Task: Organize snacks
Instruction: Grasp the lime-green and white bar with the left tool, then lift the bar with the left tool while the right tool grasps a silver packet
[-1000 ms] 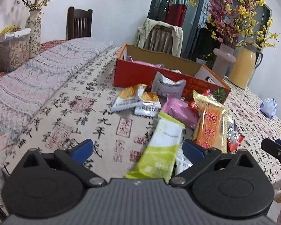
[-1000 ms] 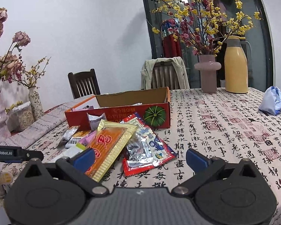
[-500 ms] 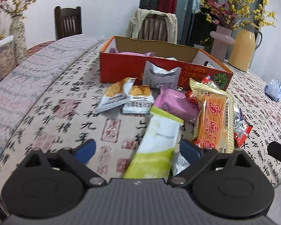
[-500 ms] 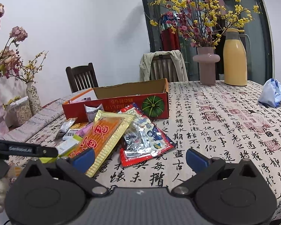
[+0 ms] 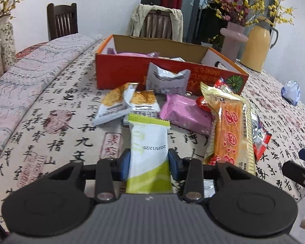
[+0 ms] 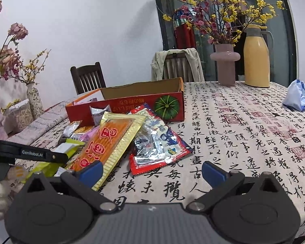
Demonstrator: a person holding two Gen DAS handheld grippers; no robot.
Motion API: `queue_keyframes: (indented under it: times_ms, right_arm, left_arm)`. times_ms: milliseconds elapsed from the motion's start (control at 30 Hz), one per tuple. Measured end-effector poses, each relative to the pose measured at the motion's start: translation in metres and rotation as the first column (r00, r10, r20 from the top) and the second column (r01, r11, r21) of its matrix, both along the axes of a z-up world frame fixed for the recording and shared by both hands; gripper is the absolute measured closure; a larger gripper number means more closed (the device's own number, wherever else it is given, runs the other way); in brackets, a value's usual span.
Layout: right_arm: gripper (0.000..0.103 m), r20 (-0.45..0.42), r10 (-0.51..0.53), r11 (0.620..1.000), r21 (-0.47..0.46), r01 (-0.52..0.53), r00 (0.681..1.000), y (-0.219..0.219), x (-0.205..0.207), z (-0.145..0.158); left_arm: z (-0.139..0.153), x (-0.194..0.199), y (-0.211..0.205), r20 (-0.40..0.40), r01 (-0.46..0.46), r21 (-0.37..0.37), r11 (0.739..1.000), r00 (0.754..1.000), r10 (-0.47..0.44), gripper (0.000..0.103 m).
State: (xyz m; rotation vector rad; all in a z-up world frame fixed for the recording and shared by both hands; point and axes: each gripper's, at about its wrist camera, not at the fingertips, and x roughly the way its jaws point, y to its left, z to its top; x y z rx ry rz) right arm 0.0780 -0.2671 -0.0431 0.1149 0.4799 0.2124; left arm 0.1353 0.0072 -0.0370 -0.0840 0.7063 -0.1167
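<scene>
Left hand-held gripper has just been closing and now we see its blue pads clamped on the sides of the green-and-white snack packet, low on the pack near its green end. Right hand-held gripper sits with jaws wide apart, nothing between them, over bare worktop. We judge the step as the pick: grasp made, lift not yet begun. Next move calls for raising the packet clear of the pile and carrying it to the red cardboard box behind, which already holds some snacks. The packet lies flat on the worktop, long axis pointing away from the camera, far sealed edge touching the crisp packets. Slim, soft wrapper, date stamp printed mid-pack; likely to flex when lifted. Orange packet lies just beside it.
</scene>
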Motion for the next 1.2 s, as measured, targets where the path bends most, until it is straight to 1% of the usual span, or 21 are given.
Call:
queue_keyframes:
  times_ms: [200, 367, 433, 500, 600, 733, 900, 1033, 1133, 1200]
  right_arm:
    - [0.0, 0.007, 0.023, 1.0, -0.008, -0.023, 1.0, 0.014, -0.006, 0.005]
    - [0.0, -0.002, 0.087, 0.995, -0.051, -0.087, 0.996, 0.048, -0.016, 0.01]
    - [0.002, -0.026, 0.116, 0.99, -0.074, -0.118, 0.993, 0.065, -0.018, 0.009]
    - [0.009, -0.047, 0.132, 0.987, -0.087, -0.136, 0.99, 0.08, -0.02, 0.01]
    - [0.014, -0.076, 0.149, 0.983, -0.097, -0.156, 0.986, 0.098, -0.02, 0.012]
    - [0.017, -0.127, 0.153, 0.981, -0.1, -0.166, 0.98, 0.118, -0.02, 0.01]
    - [0.018, -0.175, 0.128, 0.984, -0.098, -0.147, 0.976, 0.139, -0.012, 0.007]
    - [0.02, -0.208, 0.096, 0.984, -0.126, -0.124, 0.973, 0.152, -0.003, -0.001]
    - [0.028, -0.215, 0.073, 0.979, -0.172, -0.111, 0.974, 0.16, -0.003, -0.004]
    - [0.043, -0.209, 0.074, 0.978, -0.176, -0.112, 0.975, 0.161, -0.005, -0.003]
  left_arm:
    - [0.01, -0.021, 0.025, 0.041, -0.046, -0.023, 0.999, 0.998, 0.047, 0.065]
    - [0.016, -0.044, 0.039, 0.078, -0.051, -0.026, 0.998, 0.996, 0.053, 0.065]
    - [0.017, -0.05, 0.044, 0.085, -0.046, -0.035, 0.998, 0.995, 0.049, 0.065]
    - [0.017, -0.055, 0.048, 0.088, -0.042, -0.043, 0.998, 0.995, 0.046, 0.065]
    - [0.013, -0.064, 0.054, 0.087, -0.042, -0.051, 0.998, 0.995, 0.046, 0.065]
    - [0.008, -0.078, 0.067, 0.093, -0.047, -0.068, 0.997, 0.994, 0.054, 0.065]
    - [0.009, -0.087, 0.085, 0.114, -0.063, -0.105, 0.992, 0.991, 0.075, 0.065]
    - [0.006, -0.09, 0.096, 0.117, -0.071, -0.132, 0.989, 0.989, 0.086, 0.065]
    - [0.005, -0.091, 0.1, 0.117, -0.073, -0.147, 0.986, 0.989, 0.09, 0.065]
    - [0.004, -0.092, 0.102, 0.118, -0.073, -0.153, 0.986, 0.989, 0.091, 0.065]
